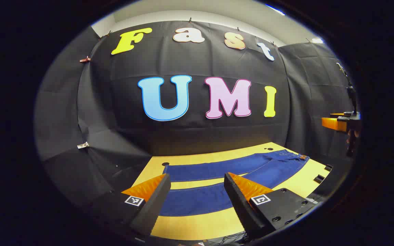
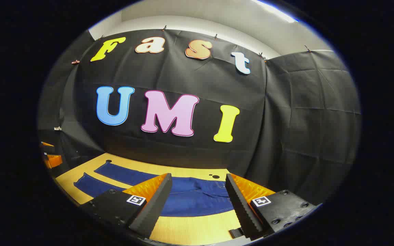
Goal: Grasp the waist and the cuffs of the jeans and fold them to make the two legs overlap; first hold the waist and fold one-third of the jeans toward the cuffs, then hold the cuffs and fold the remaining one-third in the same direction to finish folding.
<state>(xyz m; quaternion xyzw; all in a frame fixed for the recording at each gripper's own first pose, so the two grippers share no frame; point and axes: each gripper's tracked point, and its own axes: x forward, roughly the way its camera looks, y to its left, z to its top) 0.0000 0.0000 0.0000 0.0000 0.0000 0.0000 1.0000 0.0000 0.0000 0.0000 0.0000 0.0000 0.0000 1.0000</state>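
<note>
Blue jeans (image 1: 238,169) lie flat and unfolded on the wooden table (image 1: 200,225), the two legs spread apart with cuffs to the left and the waist to the far right. My left gripper (image 1: 197,188) hovers open above the nearer leg, close to the cuff end, holding nothing. In the right gripper view the jeans (image 2: 190,196) show their waist part between the fingers, and the legs run off to the left. My right gripper (image 2: 198,189) is open above the waist, empty. The right gripper (image 1: 340,123) also appears at the far right of the left gripper view.
The table (image 2: 183,232) has small dark holes near its back corners (image 1: 165,164) and black brackets (image 1: 320,178) on its right edge. Black cloth walls close the booth behind and on both sides. The other gripper's orange part (image 2: 51,159) shows at the left edge.
</note>
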